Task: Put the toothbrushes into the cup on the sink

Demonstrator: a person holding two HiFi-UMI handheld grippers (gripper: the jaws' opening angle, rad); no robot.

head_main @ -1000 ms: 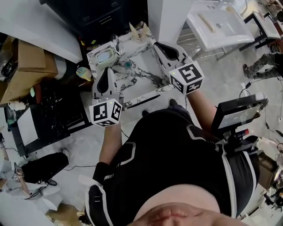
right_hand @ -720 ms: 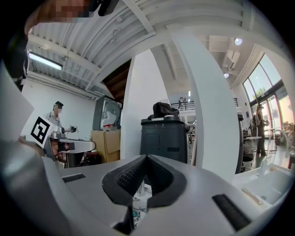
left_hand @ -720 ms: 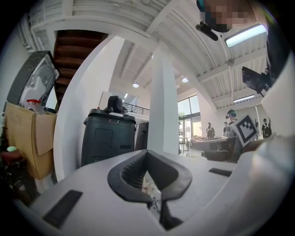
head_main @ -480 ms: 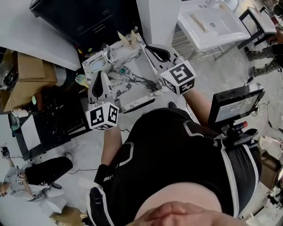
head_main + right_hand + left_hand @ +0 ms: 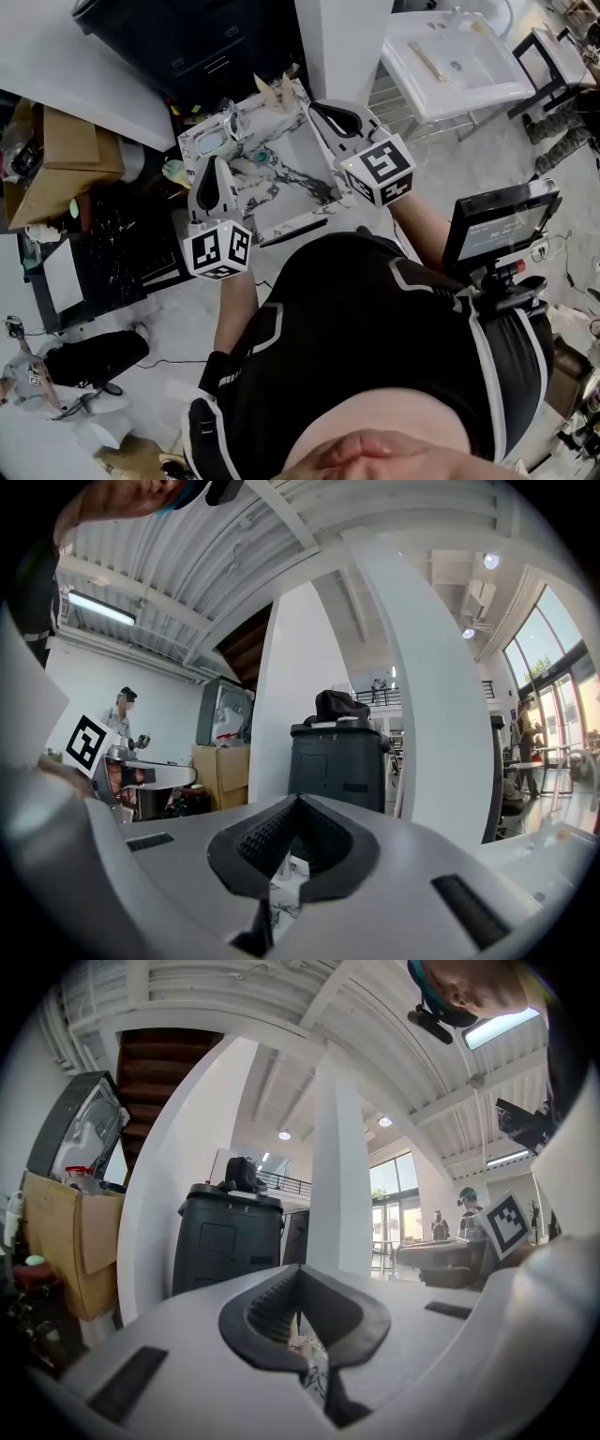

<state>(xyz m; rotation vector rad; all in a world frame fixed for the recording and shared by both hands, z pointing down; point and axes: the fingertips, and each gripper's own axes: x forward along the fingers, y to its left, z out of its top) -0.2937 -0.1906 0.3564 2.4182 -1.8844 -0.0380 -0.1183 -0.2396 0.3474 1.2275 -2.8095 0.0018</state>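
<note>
The person is holding both grippers level over the marbled sink point(image 5: 286, 173). The left gripper point(image 5: 215, 162) is hovering above the sink's left rim, its fingers point(image 5: 267, 1309) pressing together with nothing between them. The right gripper point(image 5: 315, 106) is hanging over the far right corner, its fingers likewise closed and empty. A clear cup-like thing point(image 5: 228, 112) is standing on the sink's far left corner. The toothbrushes are showing too small to make out. A white pillar point(image 5: 342, 47) is standing just beyond the sink.

The sink point(image 5: 286, 183) looks like veined marble, the box point(image 5: 61, 150) matt brown cardboard, the basin point(image 5: 478, 80) smooth white.
</note>
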